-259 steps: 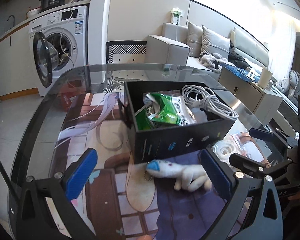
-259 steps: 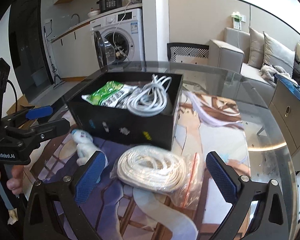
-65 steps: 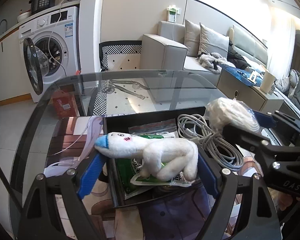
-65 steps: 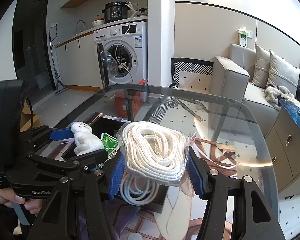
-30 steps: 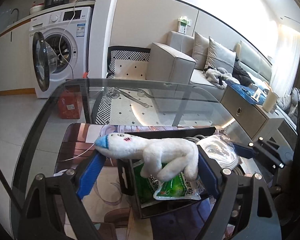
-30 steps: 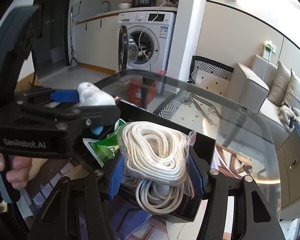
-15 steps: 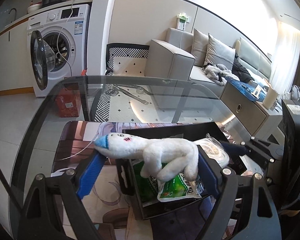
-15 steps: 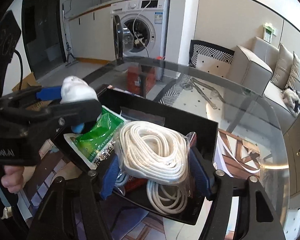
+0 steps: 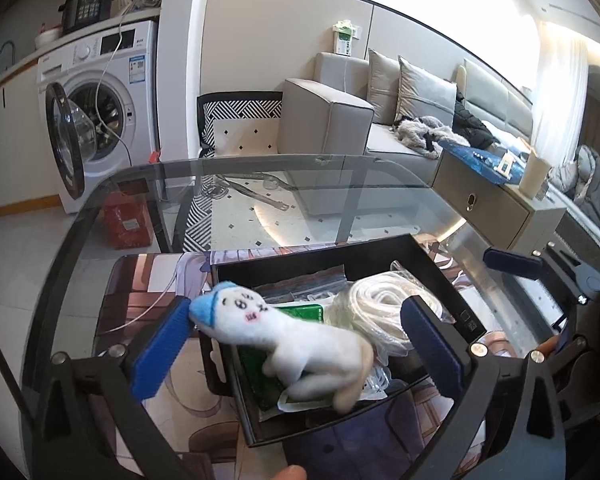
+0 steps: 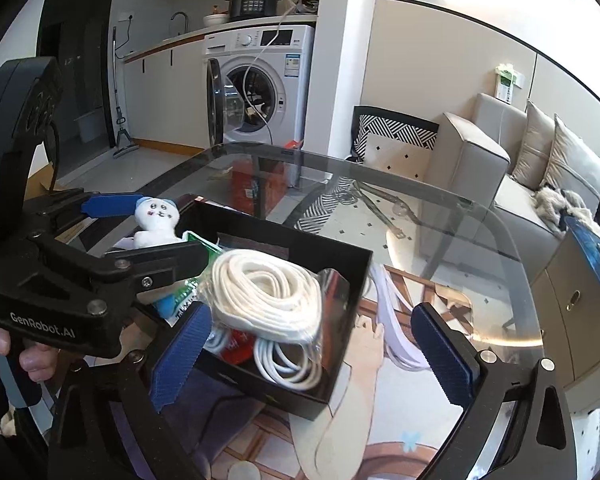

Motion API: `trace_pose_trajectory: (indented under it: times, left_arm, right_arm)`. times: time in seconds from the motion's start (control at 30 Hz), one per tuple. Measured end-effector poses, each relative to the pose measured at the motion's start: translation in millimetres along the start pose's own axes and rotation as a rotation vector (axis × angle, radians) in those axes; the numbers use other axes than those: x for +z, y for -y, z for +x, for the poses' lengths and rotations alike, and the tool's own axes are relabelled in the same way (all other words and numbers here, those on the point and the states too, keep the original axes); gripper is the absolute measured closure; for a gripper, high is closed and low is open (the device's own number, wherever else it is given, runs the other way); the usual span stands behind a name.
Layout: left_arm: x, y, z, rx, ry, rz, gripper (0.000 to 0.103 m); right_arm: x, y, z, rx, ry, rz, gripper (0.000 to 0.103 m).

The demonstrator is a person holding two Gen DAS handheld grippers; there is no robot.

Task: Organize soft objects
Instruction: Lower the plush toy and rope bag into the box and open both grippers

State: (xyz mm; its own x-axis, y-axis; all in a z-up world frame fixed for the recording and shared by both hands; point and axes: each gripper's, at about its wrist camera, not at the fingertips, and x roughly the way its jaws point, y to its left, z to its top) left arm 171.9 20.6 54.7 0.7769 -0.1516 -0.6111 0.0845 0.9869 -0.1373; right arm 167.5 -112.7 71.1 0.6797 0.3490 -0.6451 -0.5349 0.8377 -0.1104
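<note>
Plush toy [image 9: 296, 344], white with a blue cap, lies between the blue pads of the left hand-held gripper [image 9: 296, 348], whose jaws are opening; its cap is at the left pad and its blurred rear end hangs clear of the right pad, over the near part of the black box [image 9: 432, 252]. Under it in the box lies a green packet [image 9: 300, 314]. Just right of the toy, still between the left hand-held gripper's fingers, sits the bagged coil of white rope [image 9: 380, 308].

From the right wrist view, the right hand-held gripper [image 10: 320, 356] is also opening its jaws, both pads standing clear of the rope bag [image 10: 268, 296], which rests inside the box [image 10: 352, 280] on top of a looser white cable [image 10: 288, 364]. To the left of this hand-held gripper the left one [image 10: 140, 232] reaches over the box's far-left corner with the toy [image 10: 156, 220] upright between its fingers.

Beyond both hand-held grippers the box stands on a printed mat [image 10: 384, 412] on the glass table [image 10: 440, 216]. Farther off are a washing machine [image 10: 268, 76] with its door open and a grey sofa [image 9: 328, 116].
</note>
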Motion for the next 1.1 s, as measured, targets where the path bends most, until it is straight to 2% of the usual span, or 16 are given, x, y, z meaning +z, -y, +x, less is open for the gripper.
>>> trace_pose_trajectory:
  times: [0.4, 0.73, 1.1]
  left_arm:
    - [-13, 2, -24, 0.014, 0.03, 0.044, 0.0]
    - [-32, -5, -46, 0.013, 0.072, 0.015, 0.0]
    - [-47, -6, -53, 0.062, 0.092, 0.008, 0.0]
  right_arm:
    - [-20, 1, -24, -0.003, 0.061, 0.042, 0.001]
    - [-37, -3, -46, 0.001, 0.142, 0.079, 0.001]
    - [-51, -9, -62, 0.014, 0.206, 0.111, 0.001]
